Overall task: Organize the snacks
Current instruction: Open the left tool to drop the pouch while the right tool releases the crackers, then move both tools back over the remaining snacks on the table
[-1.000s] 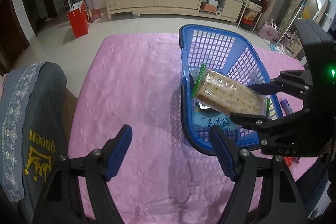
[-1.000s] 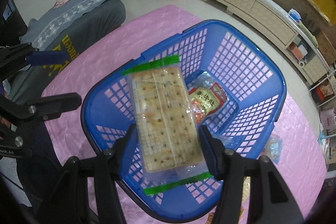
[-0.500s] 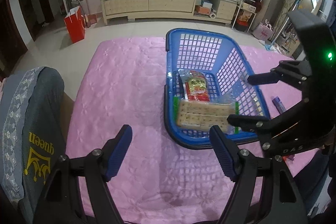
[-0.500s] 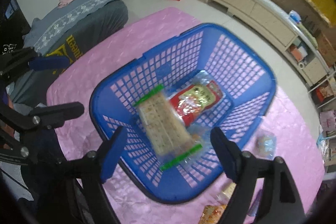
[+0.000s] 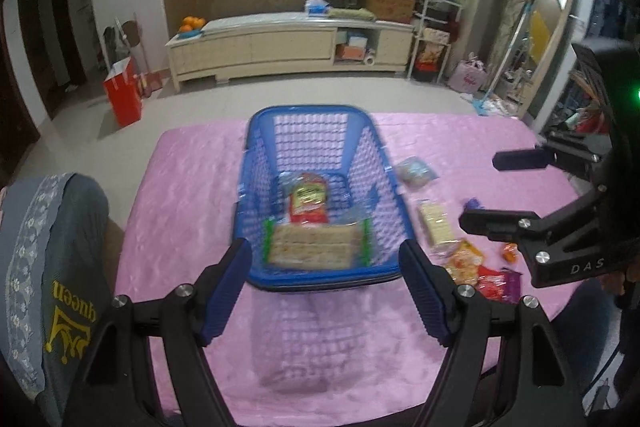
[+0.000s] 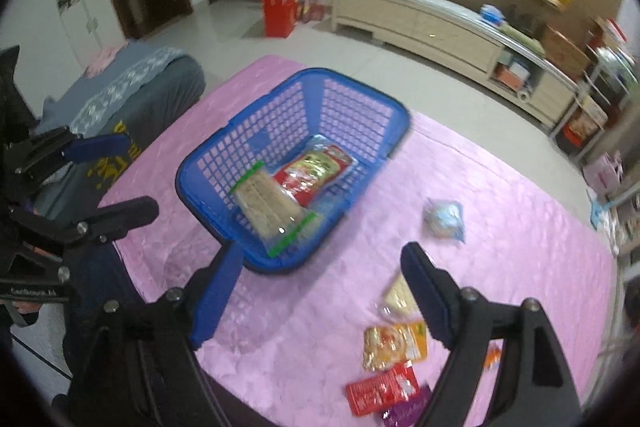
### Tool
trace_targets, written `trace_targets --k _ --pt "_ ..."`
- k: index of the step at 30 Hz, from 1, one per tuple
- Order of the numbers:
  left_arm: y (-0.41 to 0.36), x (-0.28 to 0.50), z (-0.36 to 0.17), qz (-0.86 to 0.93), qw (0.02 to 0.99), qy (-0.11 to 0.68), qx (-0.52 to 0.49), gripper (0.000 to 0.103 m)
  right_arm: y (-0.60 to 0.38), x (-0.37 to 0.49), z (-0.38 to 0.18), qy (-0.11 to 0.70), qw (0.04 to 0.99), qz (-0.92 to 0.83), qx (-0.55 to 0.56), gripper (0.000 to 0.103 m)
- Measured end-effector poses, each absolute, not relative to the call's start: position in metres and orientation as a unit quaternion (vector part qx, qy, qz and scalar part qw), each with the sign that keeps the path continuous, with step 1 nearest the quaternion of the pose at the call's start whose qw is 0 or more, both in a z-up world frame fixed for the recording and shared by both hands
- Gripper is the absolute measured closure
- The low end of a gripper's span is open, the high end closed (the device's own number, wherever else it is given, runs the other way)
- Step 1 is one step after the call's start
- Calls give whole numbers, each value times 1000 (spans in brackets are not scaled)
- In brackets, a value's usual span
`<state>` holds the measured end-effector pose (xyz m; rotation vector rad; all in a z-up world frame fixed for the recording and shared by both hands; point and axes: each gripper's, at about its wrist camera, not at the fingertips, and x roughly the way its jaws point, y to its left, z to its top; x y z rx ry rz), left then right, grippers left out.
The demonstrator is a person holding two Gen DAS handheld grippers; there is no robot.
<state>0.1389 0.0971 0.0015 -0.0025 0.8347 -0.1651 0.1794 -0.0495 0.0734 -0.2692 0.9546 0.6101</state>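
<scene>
A blue plastic basket [image 5: 256, 163] stands on the pink cloth; it also shows in the right wrist view [image 6: 192, 179]. In it lie a clear cracker pack with green ends [image 5: 314, 247] [image 6: 268, 205] and a red snack bag [image 5: 306, 199] [image 6: 310, 173]. Loose snacks lie right of the basket: a cracker pack [image 5: 436, 225] [image 6: 398, 297], a yellow bag [image 5: 464, 261] [image 6: 394, 345], a red packet [image 6: 382, 389] and a pale blue bag [image 5: 416, 173] [image 6: 444, 219]. My left gripper [image 5: 326, 291] is open and empty in front of the basket. My right gripper [image 6: 320, 291] is open and empty above the cloth, beside the basket.
A chair draped in grey cloth [image 5: 44, 267] stands at the table's left edge. Beyond the table are a red bag [image 5: 124, 95] on the floor, a long cream cabinet [image 5: 288, 47] and cluttered shelves [image 5: 432, 27].
My right gripper opened and let the cracker pack drop into the basket, then drew back to the right. Both cameras have pulled away from the basket, and the loose snacks came into view.
</scene>
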Motion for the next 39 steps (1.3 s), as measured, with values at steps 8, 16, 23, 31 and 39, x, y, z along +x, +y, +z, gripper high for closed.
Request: trace_targets --k 8,16,23,31,39 --pt "42 137 2 -106 915 389 7 29 -125 161 70 464 852 226 -86 18" --pt "-20 139 -13 -158 901 400 51 29 -184 150 53 481 856 181 -44 18" --pt "-54 148 -33 -171 891 417 53 29 -225 140 24 504 850 155 1 18" --pt "-91 154 -78 -189 863 463 74 29 -262 126 -14 528 841 118 34 18" --pt "-121 155 -134 -201 828 513 101 23 -283 113 -58 544 832 85 67 18"
